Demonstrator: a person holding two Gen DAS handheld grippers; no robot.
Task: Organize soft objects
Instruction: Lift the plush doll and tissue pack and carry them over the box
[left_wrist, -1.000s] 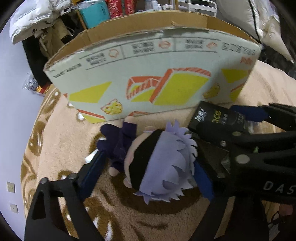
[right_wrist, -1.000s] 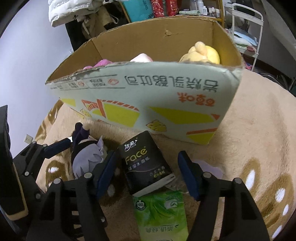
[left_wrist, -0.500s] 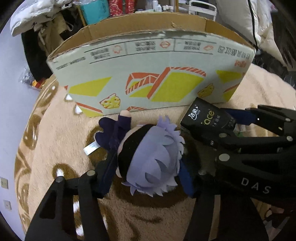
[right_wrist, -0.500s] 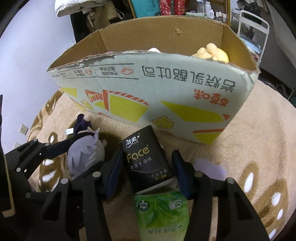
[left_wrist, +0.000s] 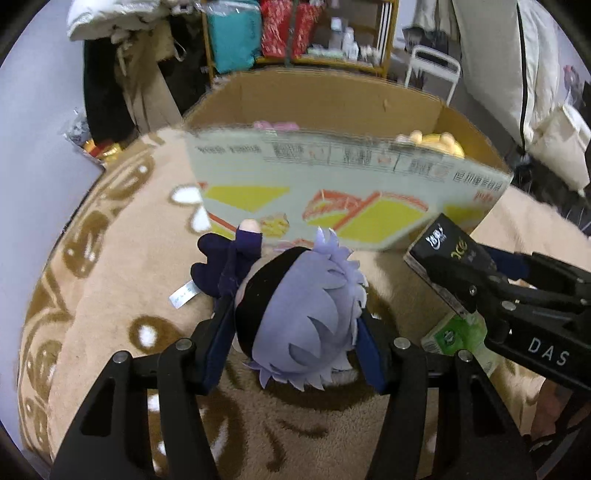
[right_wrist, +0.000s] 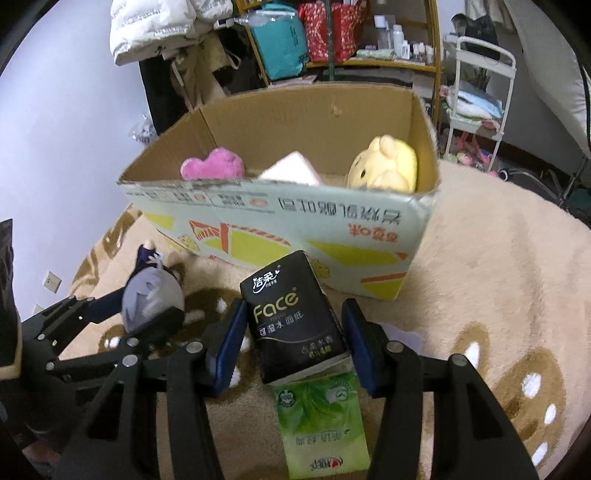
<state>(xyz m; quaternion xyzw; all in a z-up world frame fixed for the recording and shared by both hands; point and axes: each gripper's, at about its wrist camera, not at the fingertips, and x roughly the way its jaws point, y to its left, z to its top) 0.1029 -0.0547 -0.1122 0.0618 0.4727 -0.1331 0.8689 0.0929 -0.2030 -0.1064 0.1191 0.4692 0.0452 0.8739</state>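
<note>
My left gripper (left_wrist: 291, 343) is shut on a plush doll (left_wrist: 295, 317) with lilac hair and a dark outfit, held above the beige blanket; the doll also shows in the right wrist view (right_wrist: 151, 299). My right gripper (right_wrist: 291, 332) is shut on a black "Face" tissue pack (right_wrist: 291, 317), also seen in the left wrist view (left_wrist: 447, 251). Both are lifted in front of the open cardboard box (right_wrist: 373, 221), which holds a pink plush (right_wrist: 212, 168), a white-pink item (right_wrist: 291, 171) and a yellow plush (right_wrist: 384, 168).
A green tissue pack (right_wrist: 325, 417) lies on the patterned beige blanket (right_wrist: 498, 277) below my right gripper. A lilac scrap (right_wrist: 404, 338) lies right of it. Shelves with bags and bottles (right_wrist: 332, 33), a white cart (right_wrist: 476, 92) and clothes stand behind the box.
Both grippers have closed on their objects and lifted them, so the box's inside now shows. The doll and the black pack have risen off the blanket.
</note>
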